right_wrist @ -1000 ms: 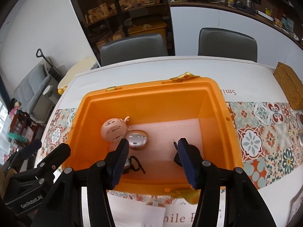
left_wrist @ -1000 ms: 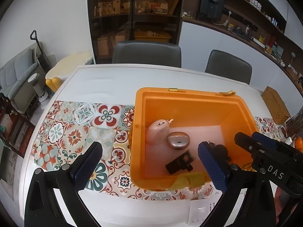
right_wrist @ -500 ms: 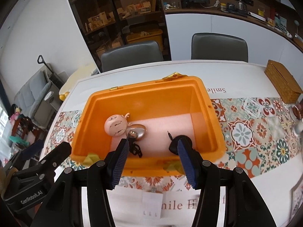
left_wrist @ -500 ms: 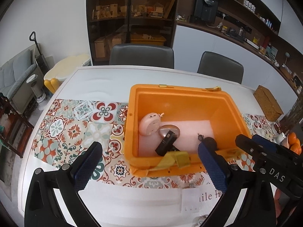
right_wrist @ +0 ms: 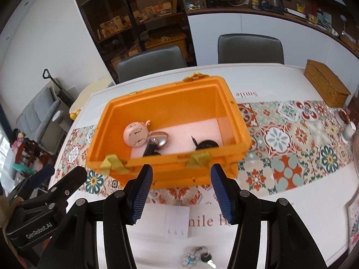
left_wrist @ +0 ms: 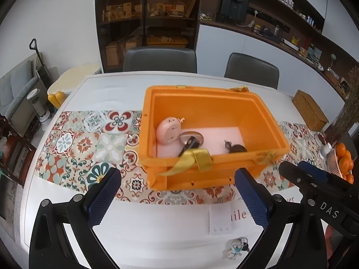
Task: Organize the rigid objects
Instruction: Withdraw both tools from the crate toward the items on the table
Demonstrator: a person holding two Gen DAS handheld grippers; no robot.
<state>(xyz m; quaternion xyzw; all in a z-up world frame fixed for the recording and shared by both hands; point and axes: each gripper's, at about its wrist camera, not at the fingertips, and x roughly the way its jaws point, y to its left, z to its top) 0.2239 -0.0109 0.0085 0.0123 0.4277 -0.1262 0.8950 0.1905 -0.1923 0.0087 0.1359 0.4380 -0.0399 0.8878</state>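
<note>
A: Right wrist view: the keys [right_wrist: 198,257] lie on the table's [right_wrist: 280,235] near edge, below the right gripper [right_wrist: 179,194], nearer than the left gripper [left_wrist: 177,198].

B: Both stand open, empty; the orange bin [right_wrist: 139,98] sits beyond.

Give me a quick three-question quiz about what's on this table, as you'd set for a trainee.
1. True or false: the orange bin holds a pink round toy.
2. Where does the keyring lie: A in the bin, B on the table in front of it, C on a chair?
3. Is the right gripper holding anything?

Key: 1 true; 2 B; 3 no, nothing is between its fingers.
</note>
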